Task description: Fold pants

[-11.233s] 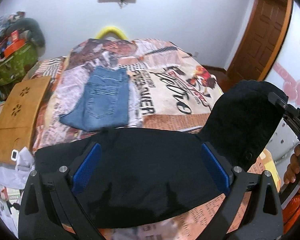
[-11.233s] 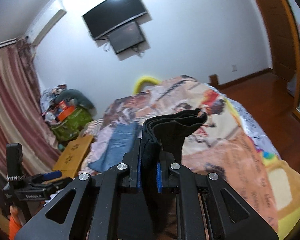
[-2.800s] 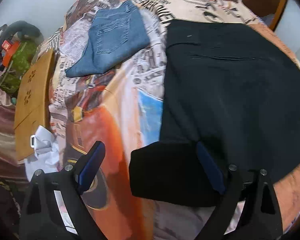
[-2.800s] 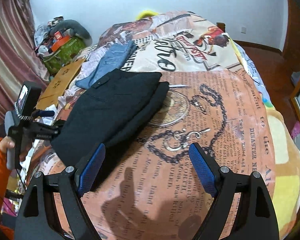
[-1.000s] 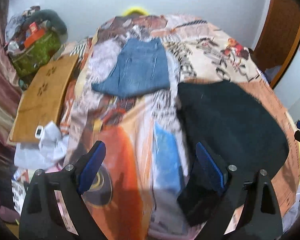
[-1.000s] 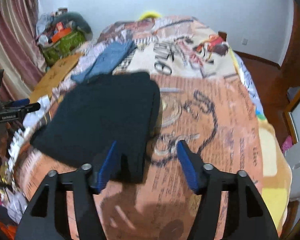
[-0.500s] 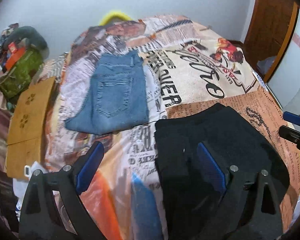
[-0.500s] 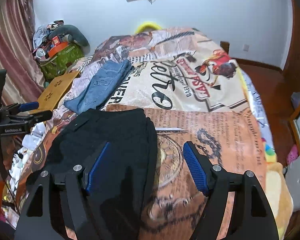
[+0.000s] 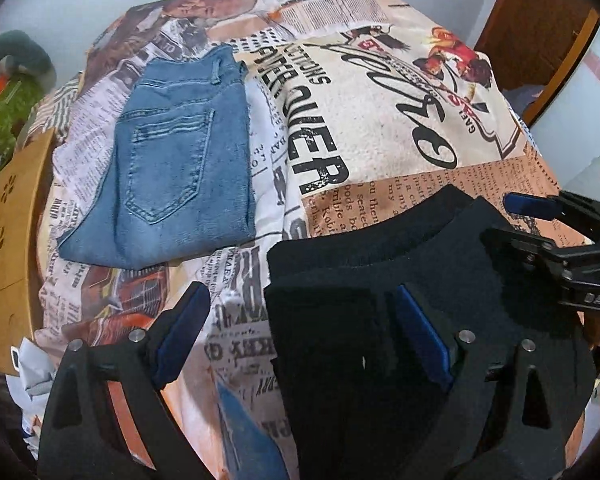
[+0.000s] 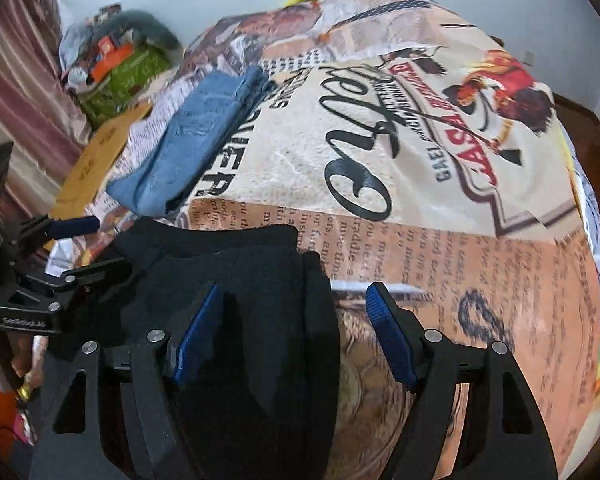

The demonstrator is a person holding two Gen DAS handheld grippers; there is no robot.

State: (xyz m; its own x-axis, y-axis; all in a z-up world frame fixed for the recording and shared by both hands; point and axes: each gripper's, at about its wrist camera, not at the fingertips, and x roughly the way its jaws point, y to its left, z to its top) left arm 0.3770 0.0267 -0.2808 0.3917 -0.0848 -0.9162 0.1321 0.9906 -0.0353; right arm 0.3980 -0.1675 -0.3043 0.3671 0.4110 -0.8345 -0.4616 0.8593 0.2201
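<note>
Now both tongs, left tongs (image 9: pixel 298 336) and right tongs (image 10: pixel 294 334), straddle the black pants (image 9: pixel 400 280) ungripped, jaws closing, folded edges toward twelve o'clock.

Folded black pants (image 9: pixel 364 280) beside blue jeans (image 9: pixel 172 168) on printed bedspread (image 9: pixel 380 120), perhaps untouched.

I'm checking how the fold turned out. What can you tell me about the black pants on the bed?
The black pants are a dark, matte, soft-looking fabric, folded into a compact, layered bundle whose stacked edges show along its far side. They lie flat on the printed bedspread, nearer the cameras than the folded blue jeans and apart from them. The left gripper straddles their left edge; the right gripper, its fingers closing, straddles their right edge. No pad visibly presses the cloth.
</note>
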